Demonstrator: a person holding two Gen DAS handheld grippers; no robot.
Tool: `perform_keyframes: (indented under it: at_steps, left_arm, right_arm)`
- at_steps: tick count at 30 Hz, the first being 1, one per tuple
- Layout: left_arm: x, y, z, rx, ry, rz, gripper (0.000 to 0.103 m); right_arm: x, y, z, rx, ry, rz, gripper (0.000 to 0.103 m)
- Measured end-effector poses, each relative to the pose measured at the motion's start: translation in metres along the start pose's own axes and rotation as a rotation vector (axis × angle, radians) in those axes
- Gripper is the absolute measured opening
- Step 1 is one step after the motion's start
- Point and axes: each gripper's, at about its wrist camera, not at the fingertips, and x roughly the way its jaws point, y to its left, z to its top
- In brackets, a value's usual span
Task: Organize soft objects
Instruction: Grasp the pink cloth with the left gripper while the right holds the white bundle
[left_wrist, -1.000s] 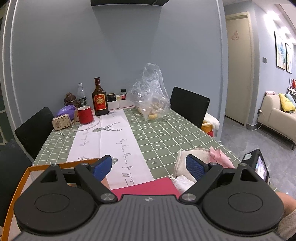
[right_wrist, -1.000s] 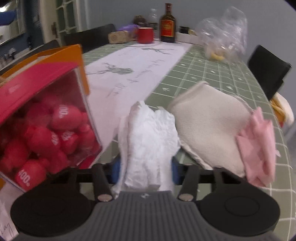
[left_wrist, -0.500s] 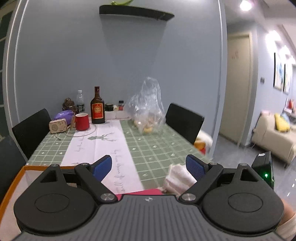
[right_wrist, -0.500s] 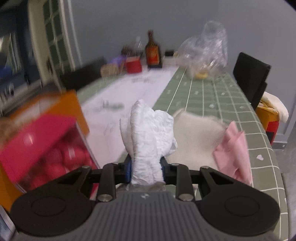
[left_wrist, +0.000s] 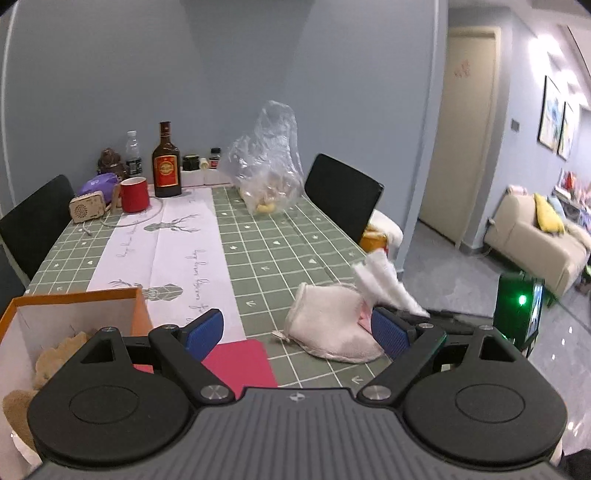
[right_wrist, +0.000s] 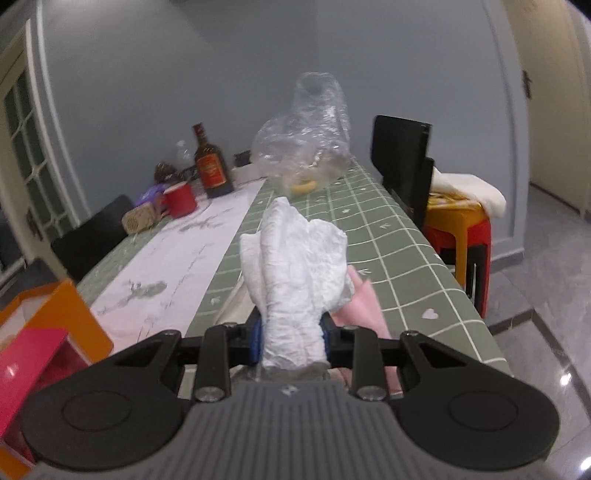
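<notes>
My right gripper (right_wrist: 291, 338) is shut on a crumpled white cloth (right_wrist: 295, 273) and holds it upright above the green checked table. The left wrist view shows the same white cloth (left_wrist: 384, 284) raised at the right. Under it lie a cream towel (left_wrist: 325, 325) and a pink cloth (right_wrist: 364, 306). My left gripper (left_wrist: 297, 330) stands open with nothing between its blue pads, above the near table edge. An orange box (left_wrist: 74, 299) with beige plush pieces (left_wrist: 59, 354) inside sits at the near left, beside a pink box (left_wrist: 240, 362).
At the far end stand a clear plastic bag (left_wrist: 266, 166), a brown bottle (left_wrist: 166, 166), a red mug (left_wrist: 135, 194) and a small speaker (left_wrist: 86, 208). Black chairs (left_wrist: 343, 195) flank the table. Stacked stools (right_wrist: 458, 229) stand past the right edge.
My right gripper closed on the white cloth, lifted it off the table and rolled. The left gripper's view shifted, so the orange box's inside and the cream towel now show.
</notes>
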Motion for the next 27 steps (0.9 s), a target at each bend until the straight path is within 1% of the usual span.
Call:
perform_keyframes:
  at_steps: [2,4,5,7,10,13,16,18,19,21,24,25,27]
  left_arm:
    - [0.003,-0.010,0.000,0.031,0.004,-0.005,0.103]
    - [0.008,-0.024,0.001,0.056,0.012,0.004,0.103]
    - [0.011,-0.031,0.003,0.067,0.016,0.002,0.103]
    - [0.018,-0.045,0.008,0.093,0.019,-0.042,0.103]
    - [0.034,-0.066,0.021,0.108,0.031,-0.078,0.103]
    - [0.061,-0.086,0.033,0.118,0.063,-0.048,0.103]
    - [0.090,-0.100,0.039,0.105,0.095,-0.007,0.103]
    - [0.107,-0.105,0.038,0.094,0.116,-0.001,0.103]
    - [0.118,-0.108,0.037,0.093,0.131,0.005,0.103]
    - [0.137,-0.111,0.032,0.076,0.162,0.020,0.103]
    - [0.165,-0.115,0.019,0.053,0.219,0.041,0.103]
    - [0.175,-0.115,0.013,0.036,0.235,0.058,0.103]
    - [0.189,-0.117,0.004,0.012,0.253,0.071,0.103]
  right_arm:
    - [-0.005,-0.010,0.002,0.024,-0.030,-0.045,0.028]
    - [-0.007,-0.018,0.004,0.027,-0.040,-0.082,0.028]
    - [-0.008,-0.023,0.005,0.014,-0.035,-0.079,0.028]
    - [-0.008,-0.031,0.005,-0.034,0.001,-0.042,0.028]
    - [-0.012,-0.044,0.003,-0.046,0.051,-0.039,0.028]
    - [-0.018,-0.051,0.002,-0.077,0.058,-0.055,0.029]
    - [-0.013,-0.059,0.000,-0.050,0.056,-0.116,0.029]
    - [-0.010,-0.065,-0.002,-0.044,0.069,-0.161,0.029]
    - [-0.008,-0.067,-0.003,-0.043,0.074,-0.194,0.029]
    - [-0.007,-0.070,-0.004,-0.042,0.075,-0.230,0.029]
    - [-0.009,-0.080,-0.004,0.002,0.065,-0.249,0.029]
    - [-0.010,-0.083,-0.004,0.022,0.060,-0.258,0.029]
    - [-0.008,-0.084,-0.005,0.021,0.052,-0.280,0.029]
